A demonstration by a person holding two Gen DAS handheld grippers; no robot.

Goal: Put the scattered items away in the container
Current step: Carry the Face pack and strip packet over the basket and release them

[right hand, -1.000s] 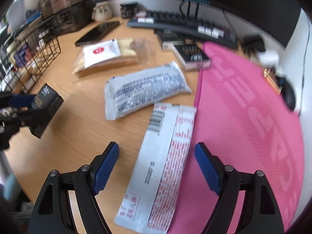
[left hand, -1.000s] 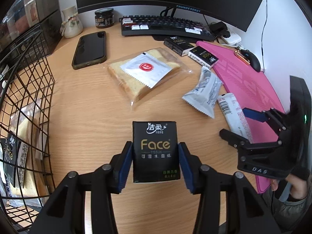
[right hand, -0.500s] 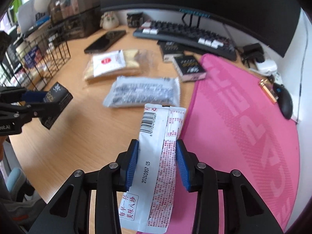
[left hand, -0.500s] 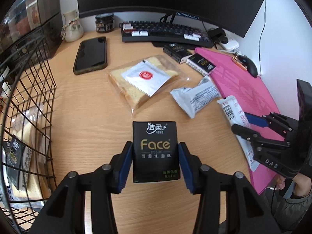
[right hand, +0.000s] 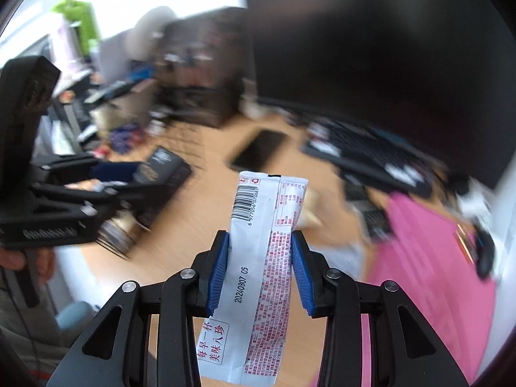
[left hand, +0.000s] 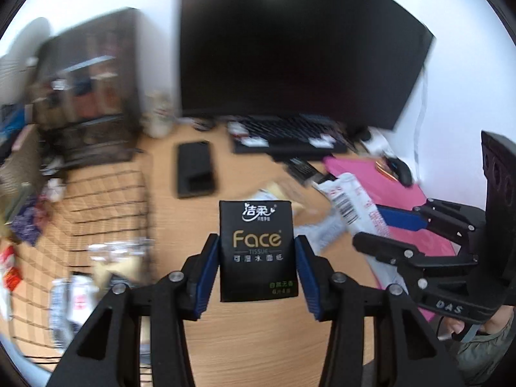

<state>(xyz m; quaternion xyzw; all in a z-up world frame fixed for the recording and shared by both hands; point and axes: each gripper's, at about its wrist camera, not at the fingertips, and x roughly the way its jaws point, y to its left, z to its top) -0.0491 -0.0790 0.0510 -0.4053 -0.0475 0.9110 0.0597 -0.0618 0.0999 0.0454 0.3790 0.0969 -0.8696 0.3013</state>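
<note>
Black tissue pack clamped between left jaws, white sachet between right jaws.

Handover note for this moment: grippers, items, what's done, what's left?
Left gripper: shut on the black tissue pack, off the desk.
Right gripper: shut on the white sachet, also raised.
Wire basket at left already holds some packets.
Left to do: drop both items in the basket, then collect what remains on the desk, blurred here: the packets near the pink mat.
</note>
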